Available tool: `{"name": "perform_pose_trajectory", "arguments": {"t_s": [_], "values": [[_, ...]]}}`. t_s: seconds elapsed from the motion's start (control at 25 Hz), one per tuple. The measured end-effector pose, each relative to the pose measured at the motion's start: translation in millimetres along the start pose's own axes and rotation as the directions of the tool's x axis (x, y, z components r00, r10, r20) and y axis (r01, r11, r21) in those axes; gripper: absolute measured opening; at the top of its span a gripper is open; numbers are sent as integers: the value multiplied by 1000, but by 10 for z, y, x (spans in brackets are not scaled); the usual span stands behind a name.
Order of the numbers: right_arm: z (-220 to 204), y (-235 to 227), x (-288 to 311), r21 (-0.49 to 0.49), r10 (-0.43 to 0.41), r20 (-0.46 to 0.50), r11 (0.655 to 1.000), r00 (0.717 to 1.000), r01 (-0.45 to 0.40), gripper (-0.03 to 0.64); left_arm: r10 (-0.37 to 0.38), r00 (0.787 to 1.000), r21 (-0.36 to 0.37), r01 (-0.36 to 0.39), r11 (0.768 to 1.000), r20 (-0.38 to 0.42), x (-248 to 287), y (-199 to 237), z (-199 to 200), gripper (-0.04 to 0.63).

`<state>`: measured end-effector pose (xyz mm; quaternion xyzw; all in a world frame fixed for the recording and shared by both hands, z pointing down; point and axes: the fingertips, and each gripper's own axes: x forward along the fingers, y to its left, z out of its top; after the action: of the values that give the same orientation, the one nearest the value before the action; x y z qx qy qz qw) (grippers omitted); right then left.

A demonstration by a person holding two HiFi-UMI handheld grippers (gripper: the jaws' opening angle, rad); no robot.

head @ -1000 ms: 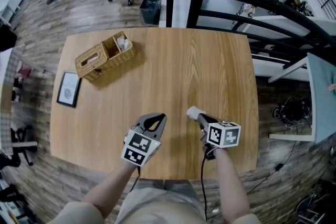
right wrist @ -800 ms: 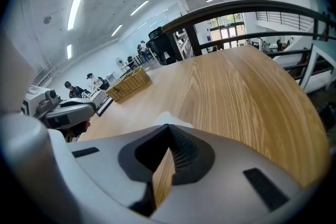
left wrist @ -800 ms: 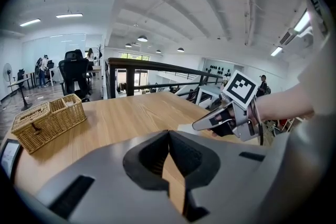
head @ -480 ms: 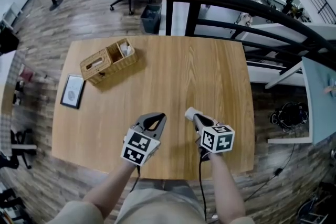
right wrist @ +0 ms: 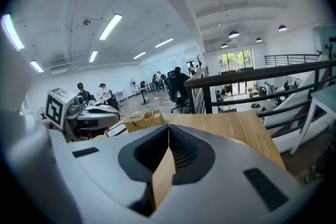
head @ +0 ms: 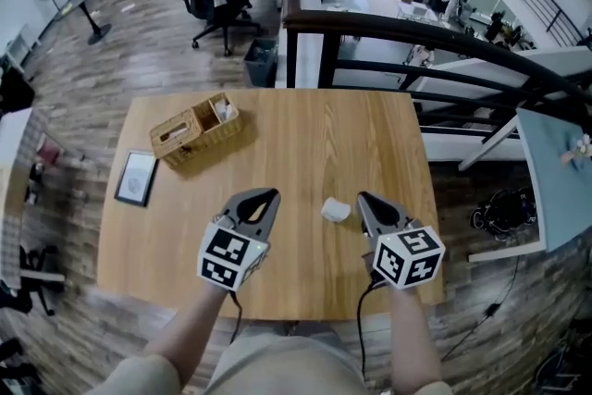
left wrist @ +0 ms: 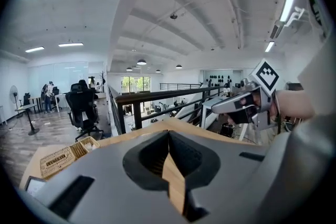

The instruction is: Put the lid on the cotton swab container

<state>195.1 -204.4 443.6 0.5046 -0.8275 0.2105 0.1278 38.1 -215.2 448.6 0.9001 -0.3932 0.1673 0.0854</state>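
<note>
- The left claw (head: 262, 196) is seen shut, jaw against jaw, with nothing gripped. In its own view only a sliver of tabletop (head: 305, 134) shows through the notch below the tips.
- The right claw (head: 366, 198) is likewise closed and empty, its tips meeting on a thin line.
- Both claws are held level above the near edge of the tabletop and pointed toward 12 o'clock. This is judged to be a rest or ready pose, since no capping is under way.
- A small white object (head: 336, 210) lies on the tabletop between the claws, at 9 o'clock of the right claw's tip and just beside it, untouched. It is taken to be the task's piece. Whether it is the cotton swab container, its lid, or both joined cannot be told.
- Farther out, a wicker basket (head: 196, 129) is set at 10 o'clock of the tabletop's middle, and a framed card (head: 137, 178) lies at 9 o'clock, well apart from the claws.
- The white object is shown only by the head view; in both gripper views it is hidden beneath the claw bodies.
- The closed tips are settled by the gripper views. There each claw is also caught from the side by the other: the right at 3 o'clock, the left at 9 o'clock.
</note>
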Motion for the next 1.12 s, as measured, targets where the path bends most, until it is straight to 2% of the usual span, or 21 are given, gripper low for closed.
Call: {"name": "perform_pose_trajectory", "arguments": {"t_s": [0.24,0.4,0.52,0.84,1.0,1.12], "values": [[548,230,-495,-80,-11,128,997,992,22,26,19,996,101,-27,994,83,-326,-3,482,22],[800,463,-773,-177,2,182,984,983,31,26,15,992,119,-30,992,125,-539,-70,705,23],[914,615,-964,-215,18,215,976,977,29,26,11,988,142,-33,989,152,-691,-146,825,21],[862,683,-1315,-254,-16,242,964,970,79,25,7,984,154,-35,987,179,-959,-314,868,23],[811,722,-1429,-191,9,242,981,970,38,25,-2,986,156,-25,987,168,-995,-400,830,23],[736,742,-1438,-193,9,220,981,976,34,25,-13,988,154,-11,988,156,-964,-459,796,23]]}}
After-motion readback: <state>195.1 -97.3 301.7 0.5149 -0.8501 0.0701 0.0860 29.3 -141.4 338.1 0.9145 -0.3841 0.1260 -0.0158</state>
